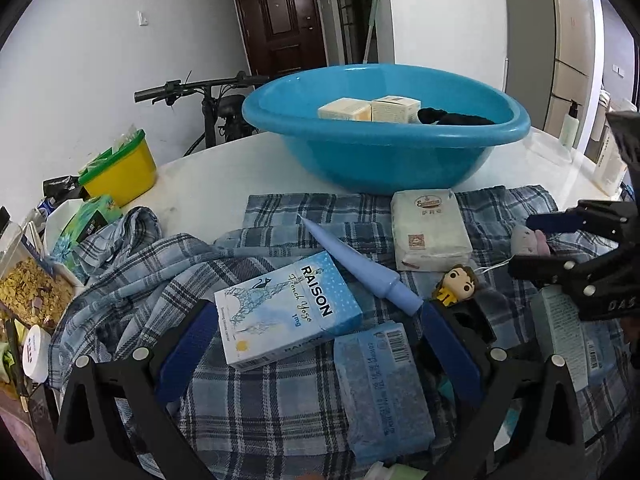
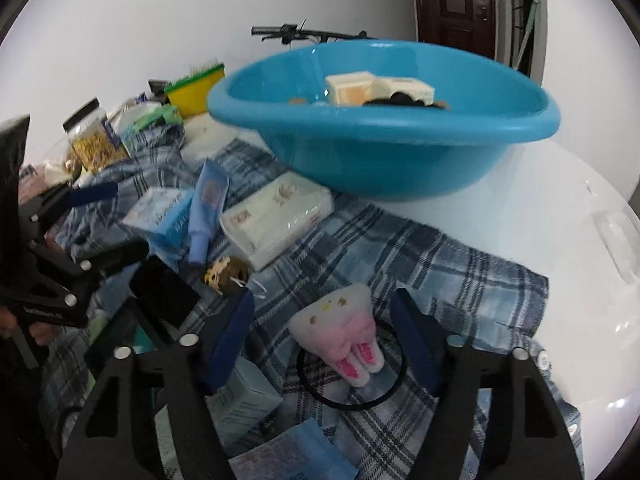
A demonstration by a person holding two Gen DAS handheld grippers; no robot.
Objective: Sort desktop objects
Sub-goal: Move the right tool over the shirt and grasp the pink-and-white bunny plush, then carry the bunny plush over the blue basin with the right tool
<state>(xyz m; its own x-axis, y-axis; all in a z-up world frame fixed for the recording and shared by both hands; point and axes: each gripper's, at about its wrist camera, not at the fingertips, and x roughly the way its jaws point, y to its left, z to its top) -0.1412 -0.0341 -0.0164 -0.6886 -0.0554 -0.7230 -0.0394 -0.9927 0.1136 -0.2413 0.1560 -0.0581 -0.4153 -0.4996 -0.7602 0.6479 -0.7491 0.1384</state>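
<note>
two open tongs [image 2: 322, 334] over plaid cloth [image 2: 440, 264] clutter

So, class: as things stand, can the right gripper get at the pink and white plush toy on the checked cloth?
Probably yes. The right gripper is open with the plush toy lying between its fingers, nothing on top of it. A black hair band lies around the toy and might get caught up.
</note>
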